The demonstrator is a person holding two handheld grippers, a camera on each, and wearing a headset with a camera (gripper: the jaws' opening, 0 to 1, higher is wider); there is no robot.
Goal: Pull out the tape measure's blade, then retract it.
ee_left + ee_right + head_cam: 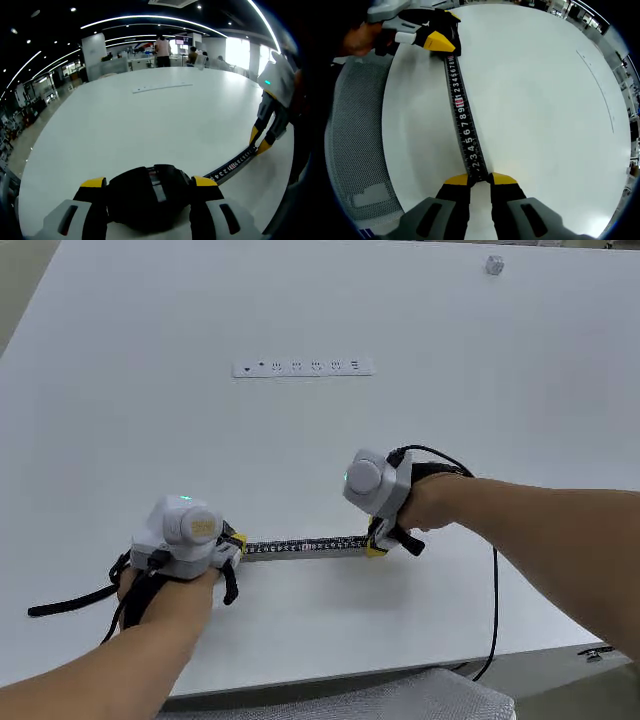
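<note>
Pulling out looks like the stage in hand, and a fair part of it is done. The left gripper [233, 545] has its yellow-tipped jaws clamped on either side of the tape measure [147, 197], a rounded black body resting low on the white table [300, 300] near its front edge. From it the blade [461, 112] runs flat along the table top to the right gripper [480, 178], whose jaws are pinched together on the blade's free end. The printed numbers climb from that end toward the body and pass a red ten on the way. The hook at the very tip is hidden between the jaws, so I can't say exactly how it is caught.

The two grippers sit apart with the blade straight and apparently taut between them. Whether that length counts as enough is a judgement; the task sets no mark. What remains, as I read it, is the second half: feeding the blade back into the body. A power strip [303, 367] lies well away, further up the table.
</note>
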